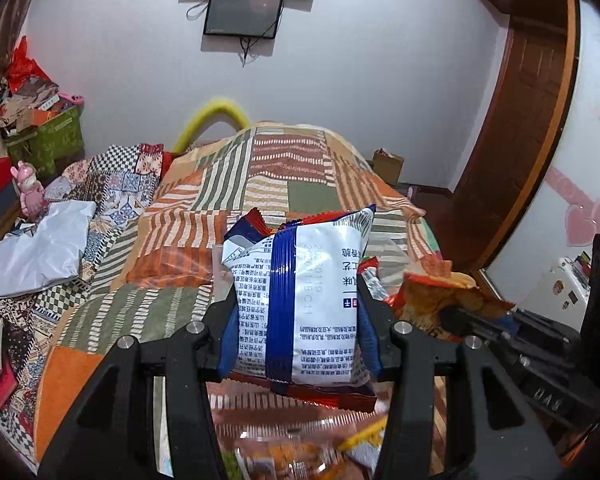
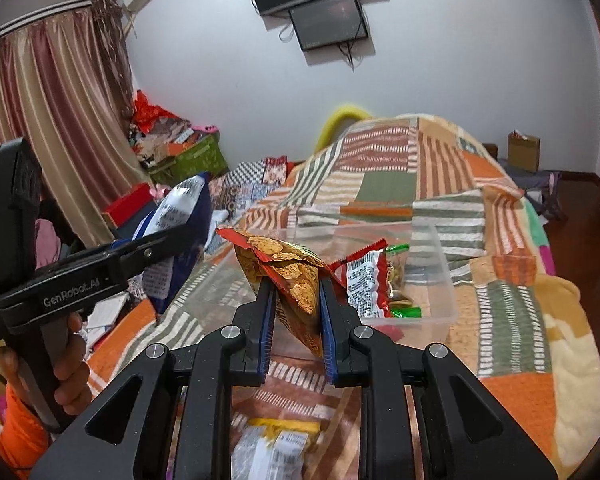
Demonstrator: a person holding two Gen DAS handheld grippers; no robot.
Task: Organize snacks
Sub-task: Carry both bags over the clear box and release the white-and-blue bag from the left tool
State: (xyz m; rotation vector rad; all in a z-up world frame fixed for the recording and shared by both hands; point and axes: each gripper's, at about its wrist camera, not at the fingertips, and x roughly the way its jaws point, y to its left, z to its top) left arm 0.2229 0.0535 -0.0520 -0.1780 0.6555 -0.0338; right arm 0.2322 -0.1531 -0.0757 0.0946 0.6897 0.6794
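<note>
My left gripper [image 1: 296, 300] is shut on a blue and white snack bag [image 1: 300, 300], held upright above the bed; it also shows in the right wrist view [image 2: 176, 216]. My right gripper [image 2: 296, 292] is shut on an orange chip bag [image 2: 288, 272], also visible in the left wrist view [image 1: 440, 296]. A clear plastic bin [image 2: 432, 280] lies on the bed just ahead of the right gripper. It holds a red and white packet [image 2: 364, 280] and small green-wrapped snacks [image 2: 404, 312].
A patchwork blanket [image 2: 512, 312] covers the bed. More snack packets [image 2: 276, 448] lie below the grippers. A grey mailer bag [image 1: 40, 252] and pink toy [image 1: 30, 192] lie left. A green box [image 2: 196, 160], curtain [image 2: 48, 120] and wooden door [image 1: 520, 120] border the room.
</note>
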